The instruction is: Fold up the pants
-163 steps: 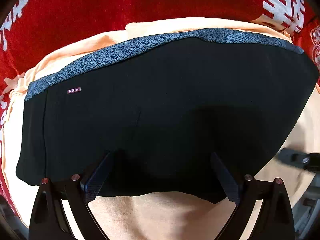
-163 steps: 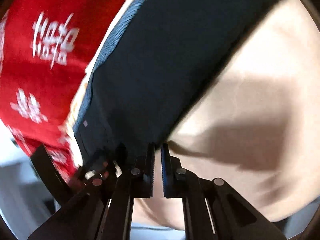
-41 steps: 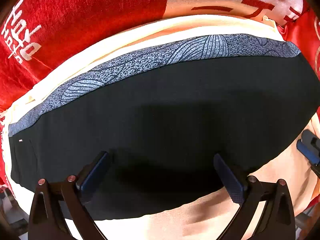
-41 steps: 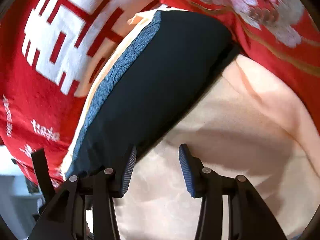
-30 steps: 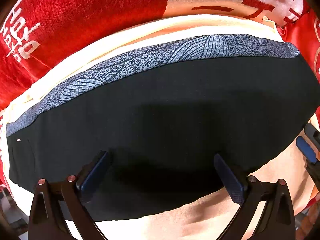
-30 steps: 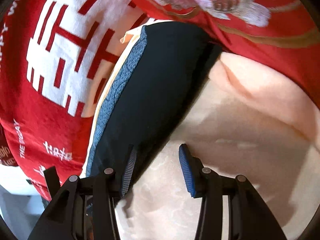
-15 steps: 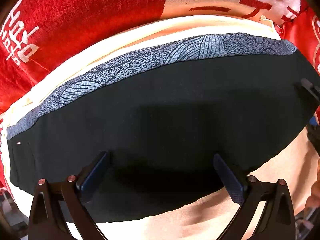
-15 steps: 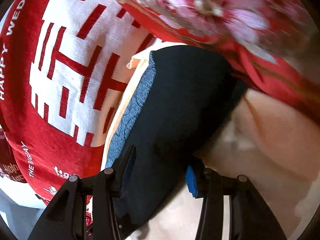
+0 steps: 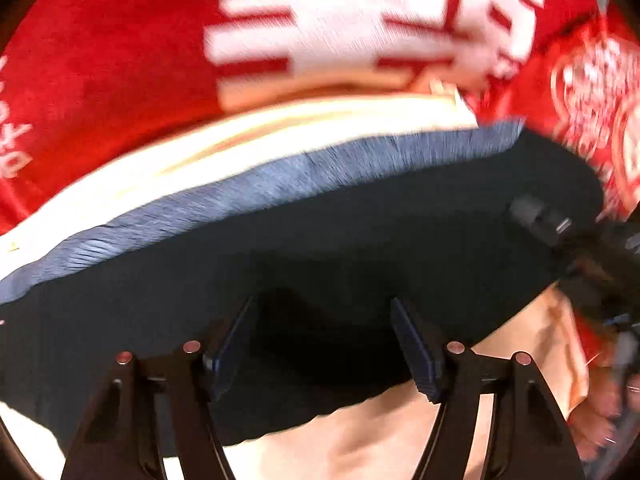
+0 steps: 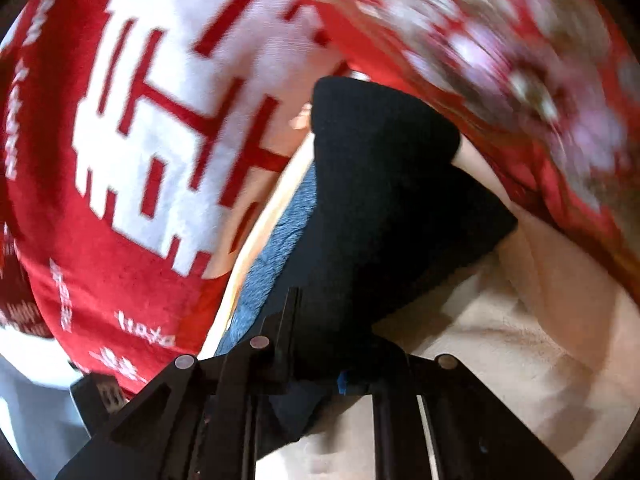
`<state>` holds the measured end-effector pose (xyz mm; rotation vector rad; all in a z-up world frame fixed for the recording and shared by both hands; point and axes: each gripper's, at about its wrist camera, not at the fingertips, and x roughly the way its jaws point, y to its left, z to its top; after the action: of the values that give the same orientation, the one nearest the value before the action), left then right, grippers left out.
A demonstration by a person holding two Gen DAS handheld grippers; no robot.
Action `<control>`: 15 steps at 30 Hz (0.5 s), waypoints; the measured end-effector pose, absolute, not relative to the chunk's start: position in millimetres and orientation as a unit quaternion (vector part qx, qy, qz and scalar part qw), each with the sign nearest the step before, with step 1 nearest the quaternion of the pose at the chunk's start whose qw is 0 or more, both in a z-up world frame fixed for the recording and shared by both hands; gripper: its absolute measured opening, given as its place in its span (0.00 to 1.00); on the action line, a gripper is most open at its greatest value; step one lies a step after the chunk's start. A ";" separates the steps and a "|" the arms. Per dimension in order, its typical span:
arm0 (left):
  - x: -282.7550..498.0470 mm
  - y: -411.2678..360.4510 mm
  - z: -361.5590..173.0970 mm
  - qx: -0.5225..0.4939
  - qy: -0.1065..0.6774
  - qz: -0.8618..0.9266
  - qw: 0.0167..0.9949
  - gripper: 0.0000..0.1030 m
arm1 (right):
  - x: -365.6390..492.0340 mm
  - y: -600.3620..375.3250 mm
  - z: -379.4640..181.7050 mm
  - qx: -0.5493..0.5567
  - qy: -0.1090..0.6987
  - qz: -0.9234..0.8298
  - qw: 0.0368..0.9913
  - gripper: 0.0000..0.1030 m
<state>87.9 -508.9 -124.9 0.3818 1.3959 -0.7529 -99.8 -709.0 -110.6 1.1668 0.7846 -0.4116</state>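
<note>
The black pants (image 9: 360,240) with a blue-grey patterned waistband (image 9: 280,176) lie folded on a peach cloth (image 9: 360,440). My left gripper (image 9: 320,340) is partly open with its fingers over the near edge of the pants, holding nothing. My right gripper (image 10: 320,364) is shut on the end of the pants (image 10: 380,200) and lifts it, so the fabric bunches upward. The right gripper also shows at the right edge of the left wrist view (image 9: 560,232). Both views are motion-blurred.
A red blanket with white characters (image 9: 340,20) covers the surface behind the pants and also shows in the right wrist view (image 10: 140,120). A red floral cloth (image 10: 540,80) lies to the right. The peach cloth (image 10: 520,340) spreads under the pants.
My right gripper moved onto the end of the pants and closed on it, lifting the fabric. My left gripper's fingers narrowed and the view shifted over the pants.
</note>
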 end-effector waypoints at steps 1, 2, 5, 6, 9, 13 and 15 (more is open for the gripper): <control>86.5 -508.2 -140.0 0.158 0.635 -0.332 0.679 0.70 | -96.7 -706.2 -107.2 0.521 0.366 -0.186 0.749 0.14; 85.4 -505.8 -142.5 0.145 0.625 -0.331 0.692 0.70 | -91.6 -700.9 -104.0 0.507 0.378 -0.179 0.754 0.14; 76.9 -505.4 -140.2 0.147 0.605 -0.339 0.705 0.70 | -80.6 -687.5 -89.2 0.458 0.393 -0.175 0.777 0.14; 78.4 -503.3 -140.4 0.139 0.606 -0.345 0.703 0.70 | -76.2 -682.7 -83.9 0.443 0.399 -0.174 0.784 0.14; 80.6 -497.6 -140.8 0.133 0.609 -0.371 0.688 0.70 | -63.2 -667.6 -68.5 0.400 0.414 -0.175 0.799 0.14; 99.7 -481.0 -131.9 0.108 0.632 -0.391 0.660 0.70 | -42.9 -638.6 -44.4 0.328 0.435 -0.177 0.820 0.14; 108.2 -465.4 -125.0 0.090 0.641 -0.389 0.655 0.70 | -27.5 -615.1 -30.9 0.276 0.451 -0.179 0.830 0.14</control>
<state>108.2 -465.4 -125.0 0.2048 1.4532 -0.8825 -27.5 -615.1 -30.9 0.5855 0.9568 -0.3793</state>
